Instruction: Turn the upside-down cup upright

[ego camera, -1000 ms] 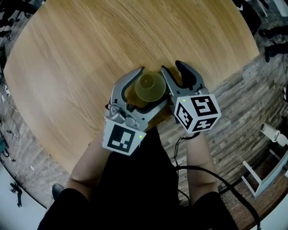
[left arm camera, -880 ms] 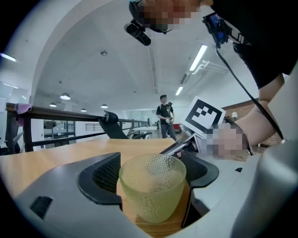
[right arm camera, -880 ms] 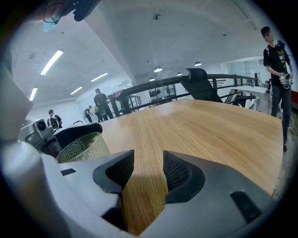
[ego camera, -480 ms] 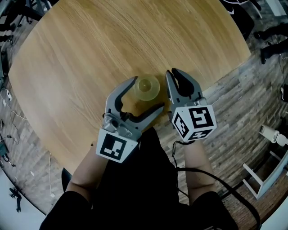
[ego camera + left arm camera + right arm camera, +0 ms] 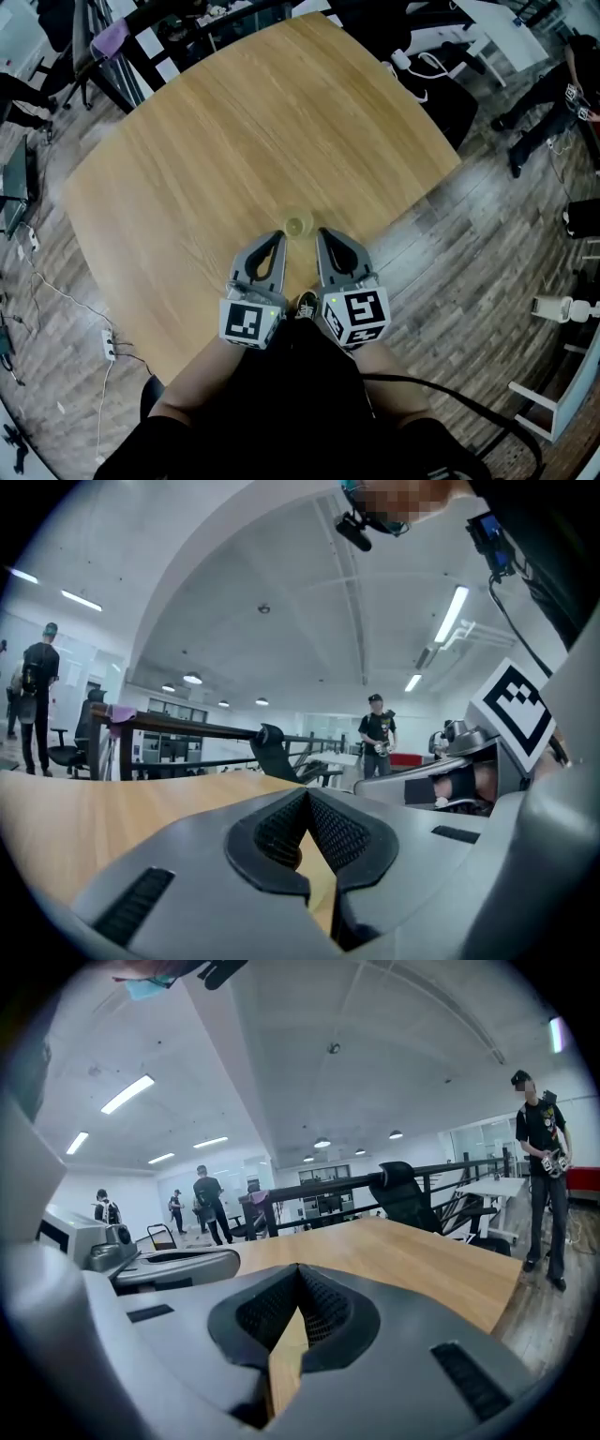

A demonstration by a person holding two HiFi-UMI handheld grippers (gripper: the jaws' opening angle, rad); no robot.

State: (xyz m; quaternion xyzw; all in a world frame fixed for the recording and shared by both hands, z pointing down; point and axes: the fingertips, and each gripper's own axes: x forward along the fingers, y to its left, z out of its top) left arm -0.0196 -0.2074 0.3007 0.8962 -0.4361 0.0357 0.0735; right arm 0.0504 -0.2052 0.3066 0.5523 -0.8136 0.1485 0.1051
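On the left, left gripper [image 5: 278,237]: it is hovering over the near edge of the wooden table [image 5: 216,141] without touching it, and it is pointing away from the person. Its jaws have just been closing and are sitting clenched together, pads meeting, with nothing between them. Its own view is showing only bare wood past the tips. It is probably being held shut and clear of the wood because it has nothing left to grip.

In the middle, cup [image 5: 298,225]: a small, pale yellow-green, see-through cup is standing alone on the table. It is sitting just ahead of both sets of tips, in line with the gap between the two grippers. Nothing is touching it. From above it is showing as a light ring, which is suggesting an open mouth facing up, though it is too small to be sure.

On the right, right gripper [image 5: 322,233]: it is hanging beside the left one, near it but apart, and is aiming the same way. Its jaws have just been closing too and are pressing pad to pad on nothing. Its own view is also showing only table beyond the tips.

Across the scene, task: both tools are standing off the cup, so the turning step is looking finished, if that ring really is the rim.
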